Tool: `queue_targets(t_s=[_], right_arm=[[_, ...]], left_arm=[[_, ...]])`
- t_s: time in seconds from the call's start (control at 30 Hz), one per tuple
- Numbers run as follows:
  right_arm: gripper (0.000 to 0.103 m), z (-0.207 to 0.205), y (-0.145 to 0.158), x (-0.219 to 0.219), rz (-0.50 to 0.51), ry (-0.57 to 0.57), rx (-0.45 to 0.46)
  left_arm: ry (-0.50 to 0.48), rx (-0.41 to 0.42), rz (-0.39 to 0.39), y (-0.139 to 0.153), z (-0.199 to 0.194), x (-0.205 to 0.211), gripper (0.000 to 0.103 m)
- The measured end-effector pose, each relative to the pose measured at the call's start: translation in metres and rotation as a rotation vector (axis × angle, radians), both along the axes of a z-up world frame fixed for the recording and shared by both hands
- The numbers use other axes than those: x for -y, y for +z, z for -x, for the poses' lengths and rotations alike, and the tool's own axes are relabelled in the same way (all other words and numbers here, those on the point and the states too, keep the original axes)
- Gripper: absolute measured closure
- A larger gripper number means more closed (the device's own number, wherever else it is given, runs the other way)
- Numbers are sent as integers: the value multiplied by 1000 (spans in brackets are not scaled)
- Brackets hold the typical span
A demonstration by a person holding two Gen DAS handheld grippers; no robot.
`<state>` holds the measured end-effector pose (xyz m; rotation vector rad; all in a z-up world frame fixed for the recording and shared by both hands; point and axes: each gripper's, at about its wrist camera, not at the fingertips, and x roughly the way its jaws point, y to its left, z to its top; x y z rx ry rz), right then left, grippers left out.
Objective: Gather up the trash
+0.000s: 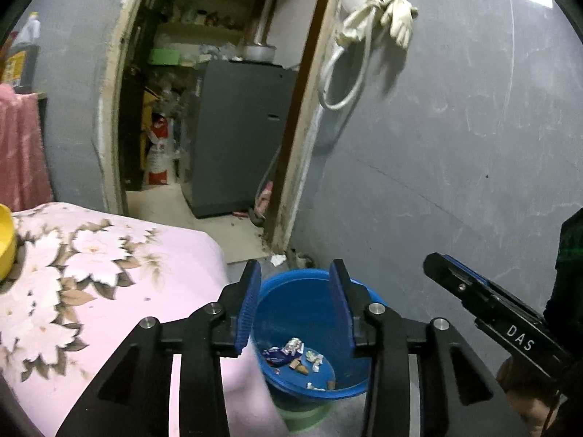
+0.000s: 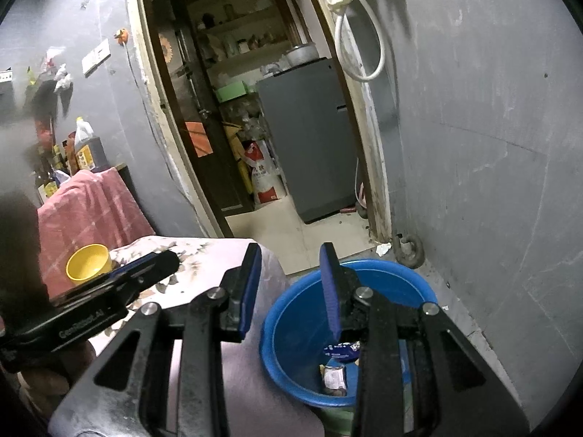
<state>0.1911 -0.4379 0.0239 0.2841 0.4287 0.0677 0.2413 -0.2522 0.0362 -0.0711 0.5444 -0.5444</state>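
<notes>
Left wrist view: our left hand-held gripper (image 1: 295, 306) hangs over the blue bin (image 1: 313, 331), jaws apart and empty; wrappers (image 1: 291, 353) lie directly below. Right hand-held gripper (image 2: 291, 291) likewise apart, empty. No litter visible on floral bedspread (image 1: 120, 266).

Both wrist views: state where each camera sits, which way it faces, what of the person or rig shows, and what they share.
Left wrist: on the left hand-held gripper, facing forward and down over the blue bin toward the doorway; its fingers gape empty, the right hand-held gripper enters at right.
Right wrist: on the right one, same heading, the left one and a hand at left.
Shared: bin, trash, fridge, floral cloth, yellow bowl.
</notes>
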Motion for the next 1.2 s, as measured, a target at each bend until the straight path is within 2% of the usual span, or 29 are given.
queue_targets(t_s=[0.1,0.3,0.43,0.5,0.57,0.9,1.2], right_arm=[[63,12,7,-12,6,1,8],[51,33,12,-38,18,9,16],[41,49,11,-56,33,25,16],[38,58,10,-67,46,30,17],[33,66,8,-74,48,37,18],[12,108,10,-114,84,79,72],[1,148,7,-147,122,109,152]], left_arm=[[31,8,-6,6,12,-18,65],[112,18,-14,12,39,-52,46],[171,36,-28,13,63,-79,23],[193,53,-37,13,76,-90,22],[212,53,-46,11,86,-100,14],[316,114,-58,7,146,-152,7],[389,187,-54,10,199,-184,3]])
